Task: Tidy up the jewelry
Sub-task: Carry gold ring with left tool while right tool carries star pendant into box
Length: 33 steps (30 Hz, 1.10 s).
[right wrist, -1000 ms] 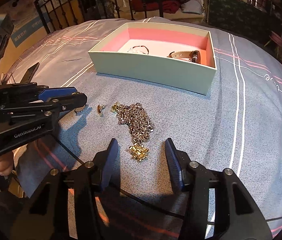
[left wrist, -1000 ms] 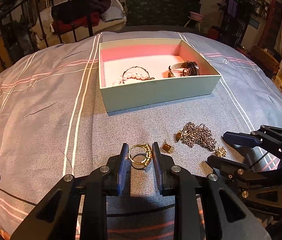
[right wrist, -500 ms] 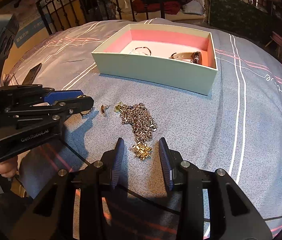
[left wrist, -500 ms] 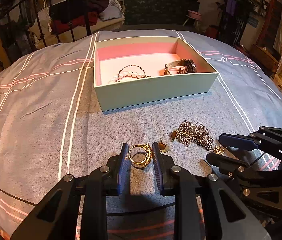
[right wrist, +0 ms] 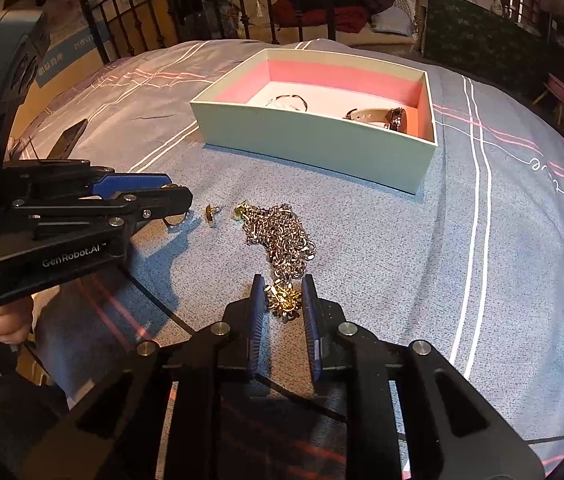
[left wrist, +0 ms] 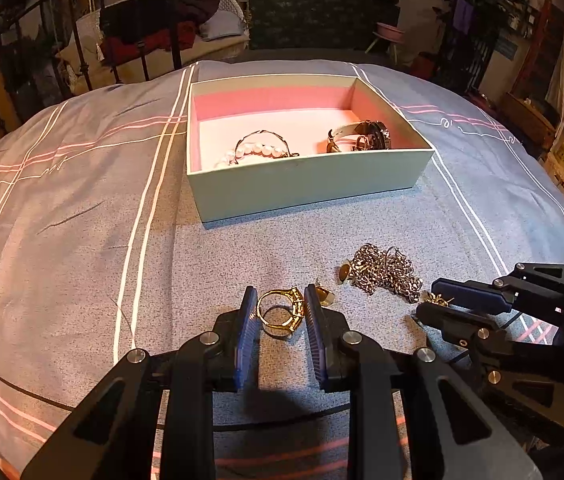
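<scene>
The left tongs (left wrist: 278,314) grip one gold ring (left wrist: 280,312) on the bed (left wrist: 82,208). The right tongs (right wrist: 282,300) are closing around one gold brooch (right wrist: 284,300) beside one chain (right wrist: 282,236). Two earrings (right wrist: 210,213) lie between; the box (left wrist: 305,184) holds one bracelet (left wrist: 258,150) and one watch (left wrist: 361,138).

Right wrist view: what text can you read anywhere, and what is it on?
"GenRobot.AI": white lettering on the side of the left gripper.
Blue sign behind the bed rail: pale characters, too blurred to read.
Bedspread: a stitched cursive squiggle, not legible as words.
Box: no lettering visible.
</scene>
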Tool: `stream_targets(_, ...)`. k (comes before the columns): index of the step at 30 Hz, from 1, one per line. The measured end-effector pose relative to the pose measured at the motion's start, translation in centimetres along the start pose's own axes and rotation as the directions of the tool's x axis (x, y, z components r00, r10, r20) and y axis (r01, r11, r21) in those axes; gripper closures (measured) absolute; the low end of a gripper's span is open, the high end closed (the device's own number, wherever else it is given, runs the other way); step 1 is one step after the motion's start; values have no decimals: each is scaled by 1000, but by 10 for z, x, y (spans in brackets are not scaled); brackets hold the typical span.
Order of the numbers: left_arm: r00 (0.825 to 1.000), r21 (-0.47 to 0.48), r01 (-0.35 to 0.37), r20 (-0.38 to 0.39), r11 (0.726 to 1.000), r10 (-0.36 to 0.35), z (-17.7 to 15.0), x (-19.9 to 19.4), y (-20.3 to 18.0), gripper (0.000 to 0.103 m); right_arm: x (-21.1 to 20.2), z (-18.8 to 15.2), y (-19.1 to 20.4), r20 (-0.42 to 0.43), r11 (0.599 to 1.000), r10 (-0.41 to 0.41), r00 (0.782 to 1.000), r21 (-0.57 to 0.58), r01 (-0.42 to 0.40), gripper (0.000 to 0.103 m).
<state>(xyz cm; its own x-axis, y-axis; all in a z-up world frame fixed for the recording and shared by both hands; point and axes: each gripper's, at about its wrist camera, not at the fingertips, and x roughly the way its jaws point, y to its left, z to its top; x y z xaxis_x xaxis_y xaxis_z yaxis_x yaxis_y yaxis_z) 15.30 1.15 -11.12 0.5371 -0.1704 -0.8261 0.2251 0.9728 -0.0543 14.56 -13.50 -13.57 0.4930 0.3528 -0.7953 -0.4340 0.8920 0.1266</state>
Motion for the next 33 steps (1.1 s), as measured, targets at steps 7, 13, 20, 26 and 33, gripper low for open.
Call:
stream_targets(7,1000,-2,10,11,1000,-10,7,-2,-1,79,-4,12,-4,19,1000,-7,1000,-10,7,83)
stream_targets(13,996,22,-17,89,1000,15,41,-16,-3,79,-19,50,-14,110,999,-33,993,-36,37,83)
stream_targets(20,990,-27,-32,135,999,36,101,-16,7,79,-15,99,-32,160,997,-75,984,-18,78,83)
stream_targets(26,993,-90,-34,110,995,44,148,2,18,79,-6,139,-49,188,993,-116,975,45,109,83)
stream_targets(33,995,-104,-26,89,994,35,161,14,18,79,9,153,-51,158,992,-129,979,24,126,83)
